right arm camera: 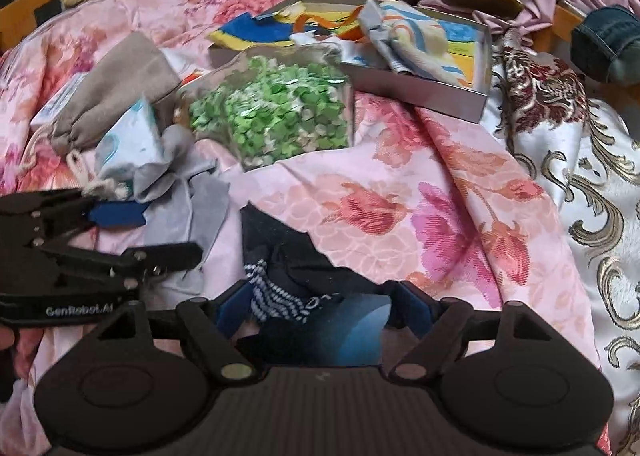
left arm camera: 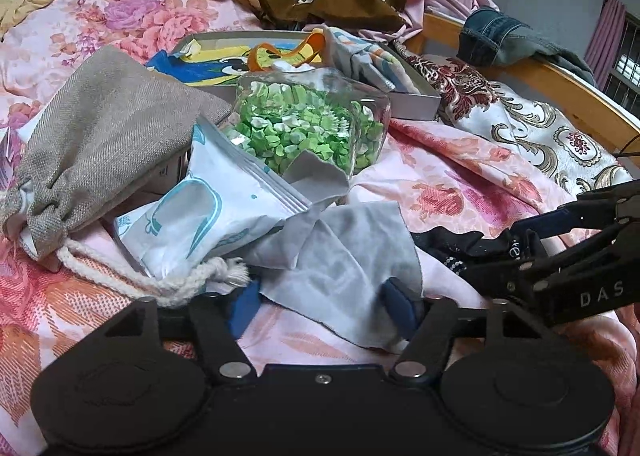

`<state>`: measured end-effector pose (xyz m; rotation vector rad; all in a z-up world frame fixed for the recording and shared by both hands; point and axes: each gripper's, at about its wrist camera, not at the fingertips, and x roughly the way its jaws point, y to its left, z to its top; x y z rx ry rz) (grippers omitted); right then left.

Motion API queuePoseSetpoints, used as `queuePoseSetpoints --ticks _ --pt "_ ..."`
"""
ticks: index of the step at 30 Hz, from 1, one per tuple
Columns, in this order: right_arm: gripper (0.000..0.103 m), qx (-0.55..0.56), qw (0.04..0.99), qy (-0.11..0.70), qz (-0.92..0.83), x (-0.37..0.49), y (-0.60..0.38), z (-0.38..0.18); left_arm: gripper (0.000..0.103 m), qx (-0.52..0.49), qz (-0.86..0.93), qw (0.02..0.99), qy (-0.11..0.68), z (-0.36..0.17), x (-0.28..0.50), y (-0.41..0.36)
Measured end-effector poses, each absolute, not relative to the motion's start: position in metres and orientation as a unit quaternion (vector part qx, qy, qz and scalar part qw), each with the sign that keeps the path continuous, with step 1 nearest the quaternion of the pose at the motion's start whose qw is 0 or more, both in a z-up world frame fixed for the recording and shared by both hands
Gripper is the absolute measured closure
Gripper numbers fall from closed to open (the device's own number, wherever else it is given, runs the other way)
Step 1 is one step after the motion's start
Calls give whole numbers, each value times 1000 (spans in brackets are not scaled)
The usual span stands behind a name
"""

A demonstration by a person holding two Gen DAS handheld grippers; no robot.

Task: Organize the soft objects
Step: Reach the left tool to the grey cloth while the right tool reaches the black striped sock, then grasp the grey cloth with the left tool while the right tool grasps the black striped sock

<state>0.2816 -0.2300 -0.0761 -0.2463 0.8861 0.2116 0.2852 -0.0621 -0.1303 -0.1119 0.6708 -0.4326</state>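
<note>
Left gripper (left arm camera: 320, 306) lay low over the crumpled grey microfibre cloth (left arm camera: 340, 256) on the pink floral bedspread (left arm camera: 460, 175); jaws spread, blue pads either side of the cloth's near edge, contact hard to judge. Right gripper (right arm camera: 316, 304) straddled the black sock with a white-striped cuff (right arm camera: 280, 268), jaws spread, pad contact unclear; a blurred blue card hid the sock's near end. Beyond, a clear bag of green folded-paper bits (left arm camera: 308, 123) half-covered the shallow grey cardboard box (left arm camera: 416, 97).
</note>
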Motion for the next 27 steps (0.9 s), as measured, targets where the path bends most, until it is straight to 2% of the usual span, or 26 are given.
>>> queuePoseSetpoints --ticks 2,9,13,21,27 --pt "24 -120 889 429 103 282 -229 -77 47 -57 -216 920 321 -130 283 -61" --pt "34 -124 889 431 97 284 -229 -79 61 -67 -231 918 316 -131 282 -60" --pt "38 -117 888 434 96 286 -231 -81 80 -65 -259 912 311 -130 278 -64" --pt "39 -93 896 427 75 287 -242 -75 84 -57 -275 910 305 -131 272 -69" --pt "40 -113 891 433 82 287 -235 -80 86 -70 -275 907 310 -133 274 -66"
